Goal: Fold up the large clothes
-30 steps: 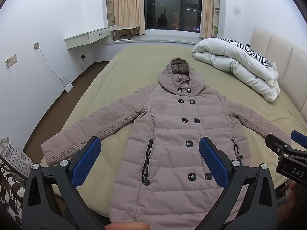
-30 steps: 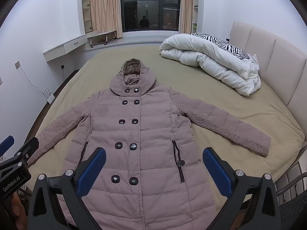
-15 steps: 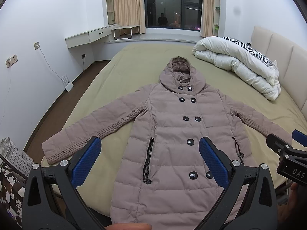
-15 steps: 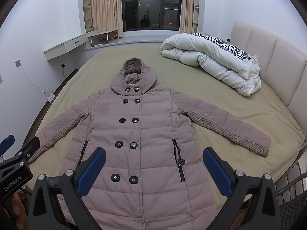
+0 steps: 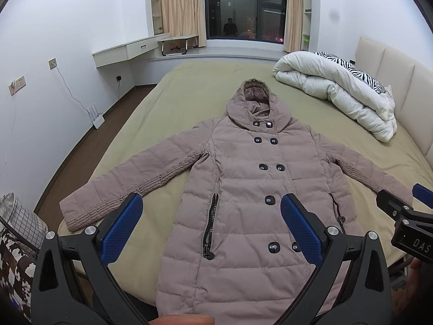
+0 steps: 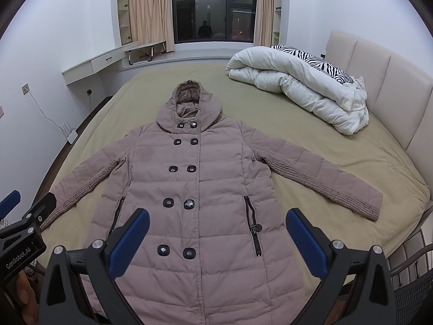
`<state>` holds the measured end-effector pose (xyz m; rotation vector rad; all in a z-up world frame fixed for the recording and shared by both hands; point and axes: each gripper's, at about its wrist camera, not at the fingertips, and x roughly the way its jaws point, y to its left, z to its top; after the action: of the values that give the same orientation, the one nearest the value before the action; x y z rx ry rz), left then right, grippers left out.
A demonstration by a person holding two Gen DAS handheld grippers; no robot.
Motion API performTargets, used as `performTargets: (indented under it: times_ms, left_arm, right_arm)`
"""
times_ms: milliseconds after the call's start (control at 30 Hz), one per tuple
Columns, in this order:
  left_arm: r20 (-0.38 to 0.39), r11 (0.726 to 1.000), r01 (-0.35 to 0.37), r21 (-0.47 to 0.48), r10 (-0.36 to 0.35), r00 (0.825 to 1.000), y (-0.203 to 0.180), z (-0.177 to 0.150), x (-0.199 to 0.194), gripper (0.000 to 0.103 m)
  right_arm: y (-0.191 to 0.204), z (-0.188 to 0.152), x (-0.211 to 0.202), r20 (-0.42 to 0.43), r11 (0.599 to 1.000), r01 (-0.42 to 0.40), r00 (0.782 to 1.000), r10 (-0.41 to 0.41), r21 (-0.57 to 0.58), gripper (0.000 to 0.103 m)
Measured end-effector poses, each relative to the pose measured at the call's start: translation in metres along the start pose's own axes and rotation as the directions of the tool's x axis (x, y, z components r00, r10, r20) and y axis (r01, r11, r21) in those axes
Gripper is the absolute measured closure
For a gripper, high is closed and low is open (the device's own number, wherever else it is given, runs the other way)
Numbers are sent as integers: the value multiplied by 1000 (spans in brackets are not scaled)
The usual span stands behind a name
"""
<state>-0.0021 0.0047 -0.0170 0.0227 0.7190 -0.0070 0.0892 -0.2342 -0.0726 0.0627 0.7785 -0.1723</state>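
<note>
**Both claws wide open above the spread coat**

We hold the left gripper [image 5: 211,224] with its blue pads [image 5: 121,230] spread far apart, and nothing sits between them; through the gap we see the lower front of the coat [image 5: 243,189], but the fingers do not touch it as far as we can tell. Our right gripper [image 6: 216,239] is spread just as wide and grips nothing either, hanging over the coat's hem end. Each gripper also shows at the edge of the other's view, held side by side at the foot of the garment.

The coat lies flat, front up, on the bed [image 5: 167,103], near the bed's close edge. Its long axis runs straight away from us: the hem is nearest the claws and the hood [image 6: 189,103] points toward the window [image 6: 213,8]. Both sleeves are stretched outward and slant back toward us, the left sleeve [image 5: 121,187] reaching the bed's left edge and the right sleeve [image 6: 324,178] ending well short of the headboard [image 6: 379,75].

The coat is a dusty pink-brown quilted piece, buttoned shut with two rows of dark buttons [image 6: 178,169], a dark zip pocket [image 6: 251,224] on each side, and gathered stitching along the lower sleeves.

Farther off, a rolled white duvet [image 6: 297,86] with a zebra-striped piece lies by the headboard, well apart from the coat.
</note>
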Motion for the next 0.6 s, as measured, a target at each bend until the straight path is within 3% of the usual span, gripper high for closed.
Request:
performTargets:
  times_ms: [600]
  left_arm:
    - [-2, 1000, -1, 2, 1, 1000, 1, 0, 0, 0]
  right_arm:
    - [0, 0, 0, -2, 1000, 0, 1000, 0, -1, 0]
